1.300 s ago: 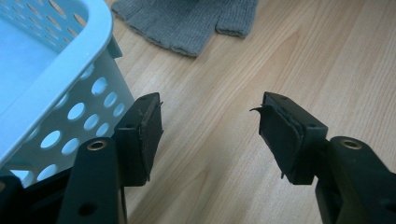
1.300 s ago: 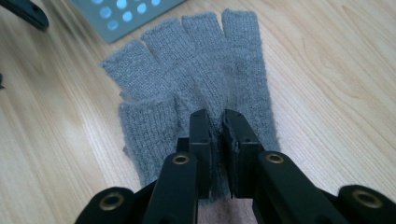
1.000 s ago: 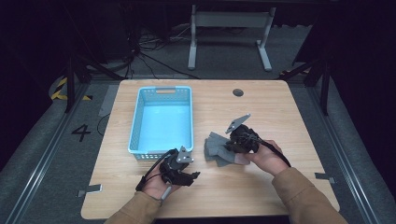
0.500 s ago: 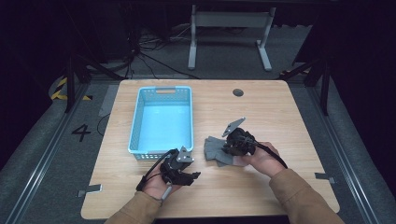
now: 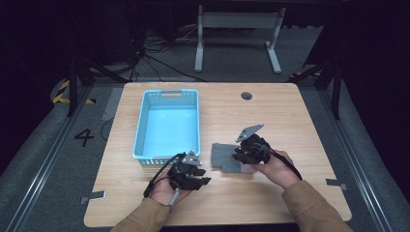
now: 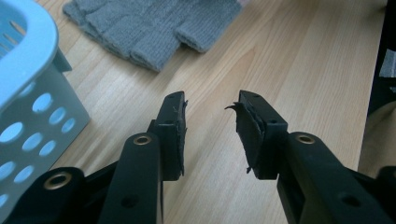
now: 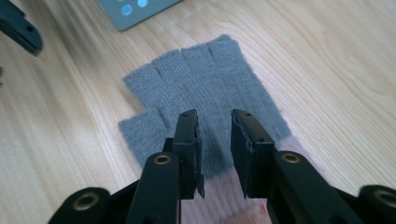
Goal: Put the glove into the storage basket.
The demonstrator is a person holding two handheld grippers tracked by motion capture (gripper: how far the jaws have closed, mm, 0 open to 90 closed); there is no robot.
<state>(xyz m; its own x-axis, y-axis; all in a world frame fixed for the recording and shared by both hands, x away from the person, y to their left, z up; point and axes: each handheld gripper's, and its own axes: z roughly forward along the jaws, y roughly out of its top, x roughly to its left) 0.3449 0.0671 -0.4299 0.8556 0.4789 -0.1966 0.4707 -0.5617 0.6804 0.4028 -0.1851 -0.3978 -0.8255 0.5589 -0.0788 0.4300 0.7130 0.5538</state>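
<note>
grey glove (image 7: 205,98) flat on table, under parted right gripper (image 7: 215,122)

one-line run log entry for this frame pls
left gripper: open, jaws just closing, nothing between | right gripper: open over grey glove, jaws just opening | basket: empty

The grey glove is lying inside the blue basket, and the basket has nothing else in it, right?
Not quite. The grey glove is not inside the blue basket; it lies flat on the wooden table beside the basket, in front of the right hand-held gripper. The high view shows this. The basket holds nothing at all.
</note>
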